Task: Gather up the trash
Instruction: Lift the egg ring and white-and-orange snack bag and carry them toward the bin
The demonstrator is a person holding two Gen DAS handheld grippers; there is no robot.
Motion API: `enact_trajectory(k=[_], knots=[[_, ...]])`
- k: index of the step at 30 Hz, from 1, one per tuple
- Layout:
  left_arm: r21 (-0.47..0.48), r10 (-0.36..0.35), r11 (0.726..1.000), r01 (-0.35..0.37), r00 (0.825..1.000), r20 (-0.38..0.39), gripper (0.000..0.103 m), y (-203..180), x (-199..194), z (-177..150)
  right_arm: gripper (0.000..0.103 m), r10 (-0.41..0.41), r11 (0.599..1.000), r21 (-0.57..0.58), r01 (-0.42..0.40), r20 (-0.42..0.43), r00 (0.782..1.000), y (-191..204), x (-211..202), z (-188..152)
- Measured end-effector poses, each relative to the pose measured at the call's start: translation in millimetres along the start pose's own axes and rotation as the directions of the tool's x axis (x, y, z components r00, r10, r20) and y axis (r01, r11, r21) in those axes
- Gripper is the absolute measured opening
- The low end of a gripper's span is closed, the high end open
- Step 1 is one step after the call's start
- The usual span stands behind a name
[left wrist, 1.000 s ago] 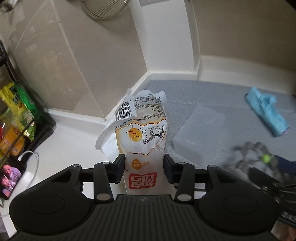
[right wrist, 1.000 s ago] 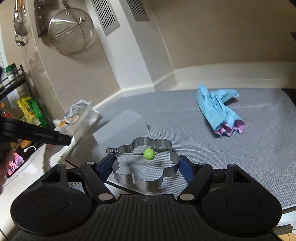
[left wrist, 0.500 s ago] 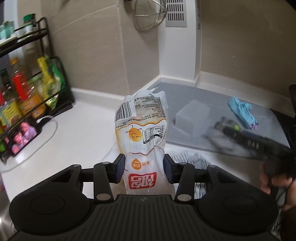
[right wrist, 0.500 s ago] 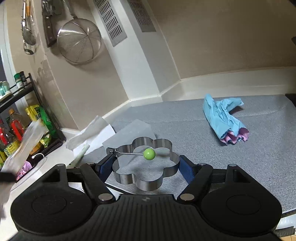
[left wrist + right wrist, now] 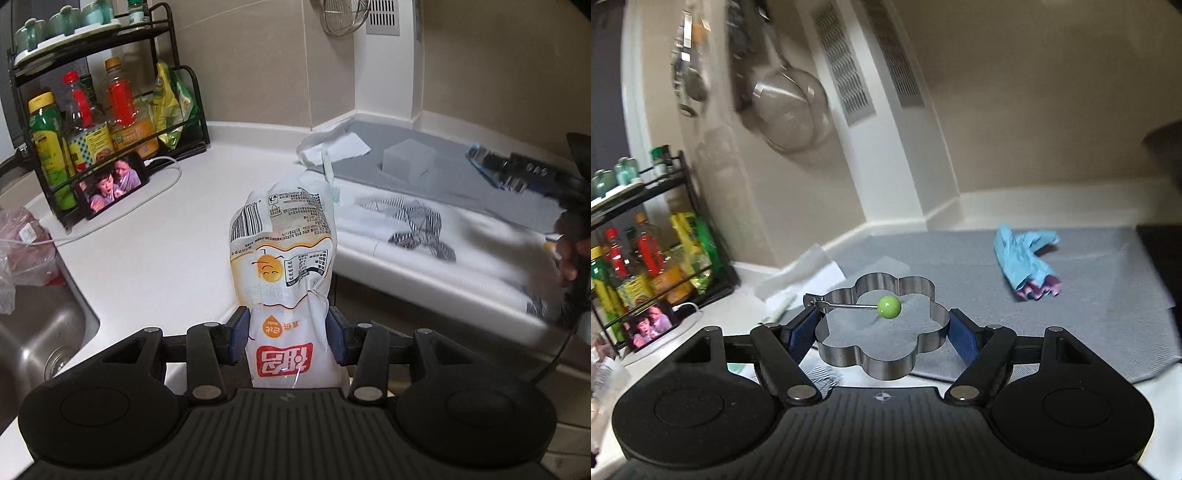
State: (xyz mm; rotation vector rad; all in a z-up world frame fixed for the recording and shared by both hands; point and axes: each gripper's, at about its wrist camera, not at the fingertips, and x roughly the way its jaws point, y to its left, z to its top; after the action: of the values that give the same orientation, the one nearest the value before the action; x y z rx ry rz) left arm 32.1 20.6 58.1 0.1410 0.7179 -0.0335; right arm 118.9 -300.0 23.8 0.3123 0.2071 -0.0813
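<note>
Left wrist: white counter (image 5: 155, 240), steel sink (image 5: 40, 343)

A black wire rack (image 5: 110, 110) stands at the back of the white counter (image 5: 155, 243), holding bottles with red and yellow caps (image 5: 118, 107) and green-yellow packets (image 5: 173, 107). A phone (image 5: 110, 184) leans against its front — screen lit, a white cable (image 5: 162, 184) trailing from it. A steel sink (image 5: 40, 332) sits at the left edge. On the grey mat (image 5: 960, 258) lies a crumpled blue glove (image 5: 1023, 262). A mesh strainer (image 5: 792, 110) hangs on the wall — blurred.
</note>
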Motion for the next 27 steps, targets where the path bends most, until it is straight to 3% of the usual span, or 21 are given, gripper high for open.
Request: enact_trajectory(k=[6, 12, 20, 27], knots=[[0.009, 0.021, 1.000, -0.021, 0.999, 0.033, 0.049, 1, -22, -25, 0.077, 0.054, 0.992, -0.118, -0.044, 0.082, 0.995, 27, -74, -8], [0.019, 0.021, 1.000, -0.022, 0.999, 0.036, 0.049, -1, -38, -47, 0.077, 0.137, 0.975, -0.186, -0.123, 0.063, 0.989, 45, -128, -27], [0.026, 0.012, 1.000, -0.011, 1.000, -0.016, 0.049, -5, -42, -80, 0.077, 0.186, 0.956, -0.209, -0.204, -0.103, 0.977, 65, -161, -75], [0.024, 0.029, 0.999, -0.027, 0.998, -0.059, 0.049, -8, -36, -104, 0.077, 0.198, 0.955, -0.162, -0.248, -0.275, 0.941, 77, -162, -117]])
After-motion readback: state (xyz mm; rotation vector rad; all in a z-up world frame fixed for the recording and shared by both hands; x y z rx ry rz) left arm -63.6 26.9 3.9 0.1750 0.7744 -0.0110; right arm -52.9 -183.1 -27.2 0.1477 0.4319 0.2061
